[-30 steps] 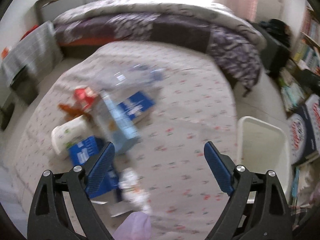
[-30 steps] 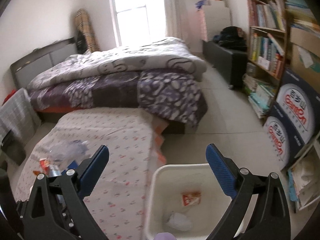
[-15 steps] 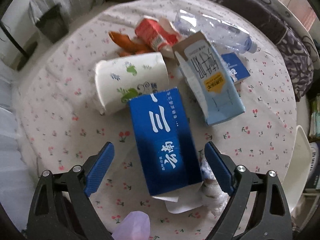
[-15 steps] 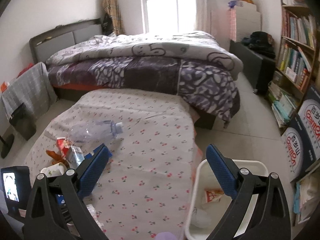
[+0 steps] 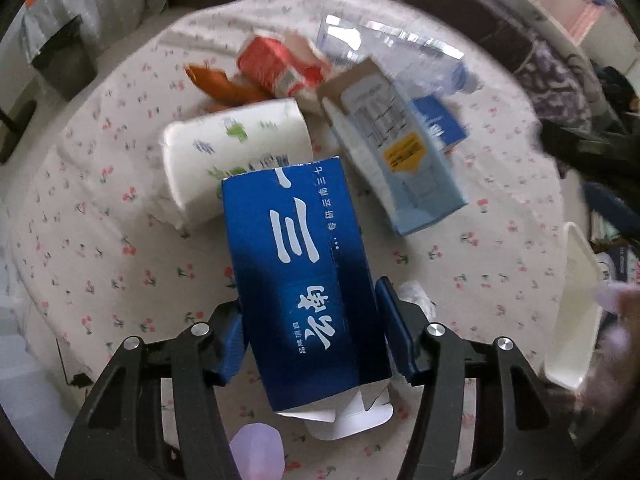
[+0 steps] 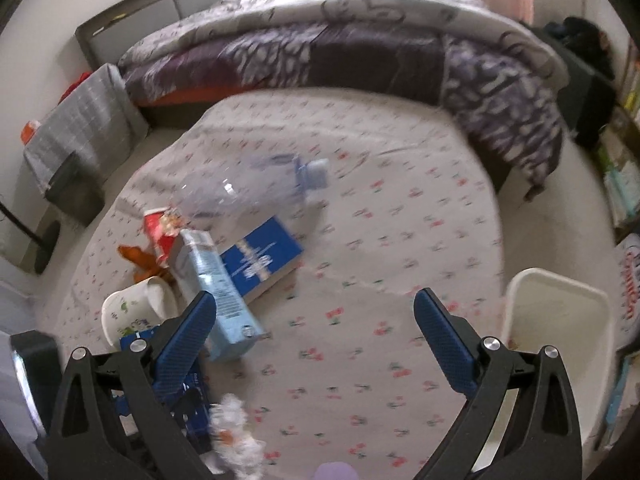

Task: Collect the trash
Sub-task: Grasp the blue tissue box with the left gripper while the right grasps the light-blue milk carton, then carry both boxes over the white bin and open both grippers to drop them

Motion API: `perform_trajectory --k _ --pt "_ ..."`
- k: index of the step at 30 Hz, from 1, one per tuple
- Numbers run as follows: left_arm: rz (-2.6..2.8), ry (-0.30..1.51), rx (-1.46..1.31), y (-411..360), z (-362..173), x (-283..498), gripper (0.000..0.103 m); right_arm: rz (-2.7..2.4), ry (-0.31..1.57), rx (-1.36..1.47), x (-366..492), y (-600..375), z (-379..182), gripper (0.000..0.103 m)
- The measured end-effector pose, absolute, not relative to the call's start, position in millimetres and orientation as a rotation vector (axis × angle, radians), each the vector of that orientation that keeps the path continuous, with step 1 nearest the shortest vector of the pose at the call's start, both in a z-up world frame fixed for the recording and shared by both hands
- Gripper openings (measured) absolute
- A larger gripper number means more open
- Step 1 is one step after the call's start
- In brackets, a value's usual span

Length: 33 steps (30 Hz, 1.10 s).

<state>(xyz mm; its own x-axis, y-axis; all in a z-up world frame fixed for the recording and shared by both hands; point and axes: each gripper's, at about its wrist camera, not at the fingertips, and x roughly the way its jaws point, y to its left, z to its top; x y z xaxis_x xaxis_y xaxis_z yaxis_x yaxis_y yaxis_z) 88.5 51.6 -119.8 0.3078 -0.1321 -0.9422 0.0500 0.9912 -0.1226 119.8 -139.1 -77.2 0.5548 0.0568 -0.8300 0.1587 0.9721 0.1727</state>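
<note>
My left gripper point(image 5: 310, 330) is shut on a dark blue carton point(image 5: 304, 272) with white lettering, its pads against both sides. Behind it on the flowered tablecloth point(image 5: 100, 248) lie a white paper cup point(image 5: 224, 156), a light blue carton point(image 5: 396, 156), a red carton point(image 5: 280, 66), an orange wrapper point(image 5: 220, 84), a small blue box point(image 5: 438, 122) and a clear plastic bottle point(image 5: 392, 52). My right gripper point(image 6: 316, 322) is open and empty above the table, with the light blue carton point(image 6: 216, 284) by its left finger. A crumpled tissue point(image 6: 236, 436) lies below it.
A white bin stands off the table's right edge in both views point(image 5: 576, 308) point(image 6: 556, 320). A bed with a purple quilt point(image 6: 360, 52) is behind the table. Bookshelves and boxes point(image 6: 624, 184) line the right side. A grey chair point(image 6: 76, 148) is at the left.
My left gripper has come down over the trash pile and closed on the dark blue carton. My right gripper has swung left from the bin to over the table, still open.
</note>
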Motion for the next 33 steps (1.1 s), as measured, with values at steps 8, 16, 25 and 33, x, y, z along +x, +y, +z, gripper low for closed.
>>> perform_trajectory --k 8,16,25,33 --pt "-0.097 1.101 -0.086 105 -68 76 0.056 0.026 1.044 0.242 147 -107 -94 0.096" --pt "-0.01 1.068 -0.193 144 -61 83 0.056 0.073 1.092 0.119 166 -61 -120 0.096" --pt "-0.015 1.046 -0.239 151 -54 84 0.056 0.104 1.124 -0.002 169 -43 -142 0.043" --pt "-0.061 0.959 -0.355 163 -30 87 0.056 0.145 1.047 0.127 158 -58 -112 0.034"
